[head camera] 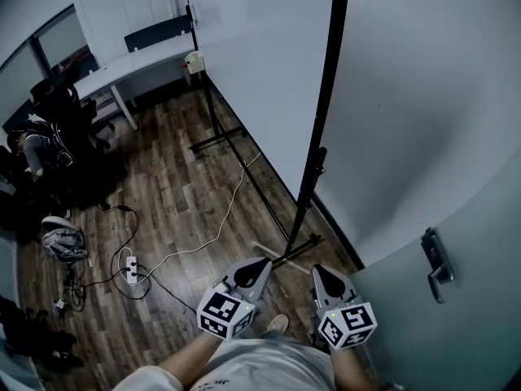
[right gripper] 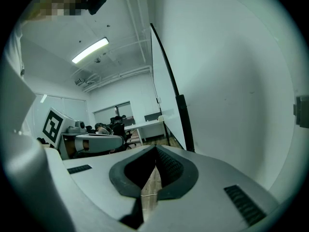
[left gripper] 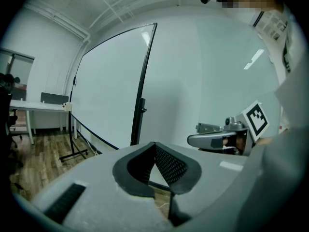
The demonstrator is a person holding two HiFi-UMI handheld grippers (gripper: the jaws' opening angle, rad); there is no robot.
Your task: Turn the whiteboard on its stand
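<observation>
Right now my left gripper [head camera: 249,277] and right gripper [head camera: 329,284] are both squeezed closed with nothing in them, low by the foot of the stand [head camera: 324,104] that holds the whiteboard [head camera: 260,63] upright, so I think reaching its near edge and pushing comes next.

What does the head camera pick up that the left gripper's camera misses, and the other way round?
Only the head view shows the door handle, the power strip on the floor and a seated person at the far left. Only the left gripper view shows the ceiling and a close look at the left gripper, its jaws shut with nothing between them. Both show the whiteboard, its black stand post, the white desk, the wooden floor and the right gripper.
</observation>
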